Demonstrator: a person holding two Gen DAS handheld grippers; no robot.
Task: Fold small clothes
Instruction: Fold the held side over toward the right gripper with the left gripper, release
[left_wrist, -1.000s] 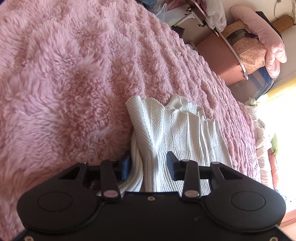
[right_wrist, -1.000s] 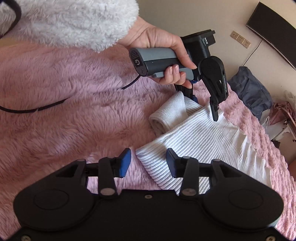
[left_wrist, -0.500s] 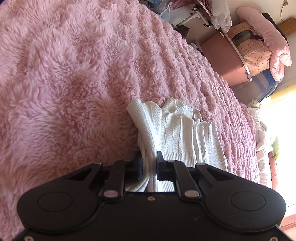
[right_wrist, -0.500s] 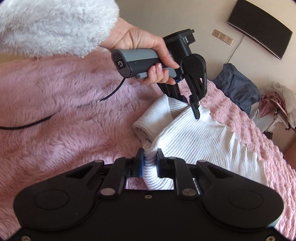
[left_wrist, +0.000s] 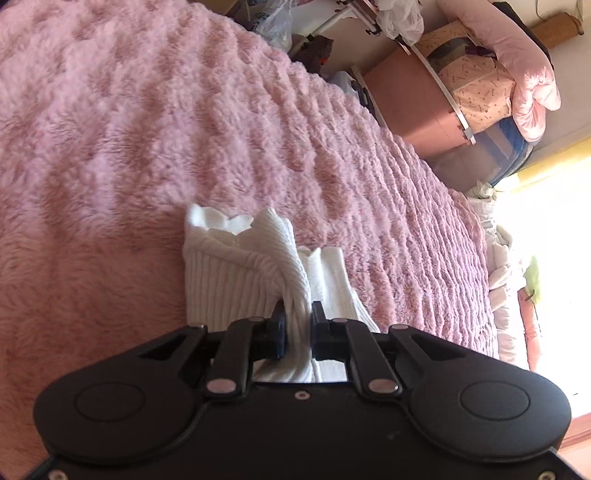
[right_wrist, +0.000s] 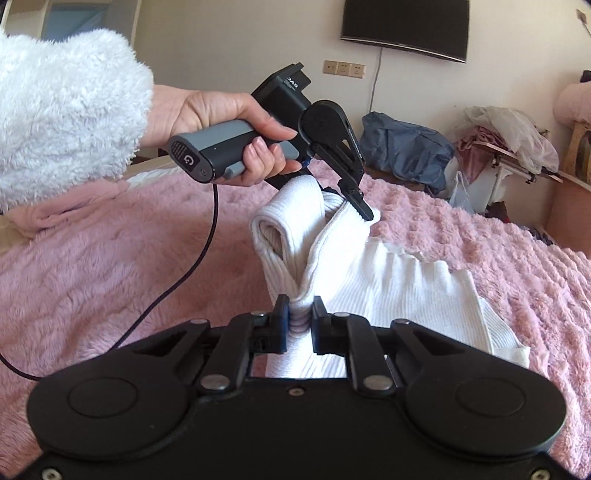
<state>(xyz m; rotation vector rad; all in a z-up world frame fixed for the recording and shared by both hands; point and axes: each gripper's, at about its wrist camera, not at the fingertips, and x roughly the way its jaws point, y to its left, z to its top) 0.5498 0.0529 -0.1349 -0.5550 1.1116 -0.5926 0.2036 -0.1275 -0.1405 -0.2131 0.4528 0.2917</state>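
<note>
A white ribbed knit garment (left_wrist: 229, 280) lies on the pink fluffy blanket (left_wrist: 147, 129), with one edge lifted off it. My left gripper (left_wrist: 298, 314) is shut on a bunched fold of that edge. In the right wrist view my right gripper (right_wrist: 300, 306) is shut on another part of the same edge of the garment (right_wrist: 399, 295). There the left gripper (right_wrist: 354, 199) also shows, held by a hand (right_wrist: 221, 114) in a white fluffy sleeve (right_wrist: 66, 107), pinching the raised cloth just beyond mine. The rest of the garment drapes down to the blanket (right_wrist: 92, 277) on the right.
A black cable (right_wrist: 207, 240) hangs from the left gripper's handle across the blanket. Beyond the bed's far edge stand a blue bag (right_wrist: 406, 151), a cluttered rack (right_wrist: 509, 147) and a pink box (left_wrist: 417, 107) with bedding on top. A dark screen (right_wrist: 406, 26) hangs on the wall.
Both grippers have shut on the garment's edge and risen with it. The cloth that lay flat now hangs bunched between them, and the right view has rolled level.
</note>
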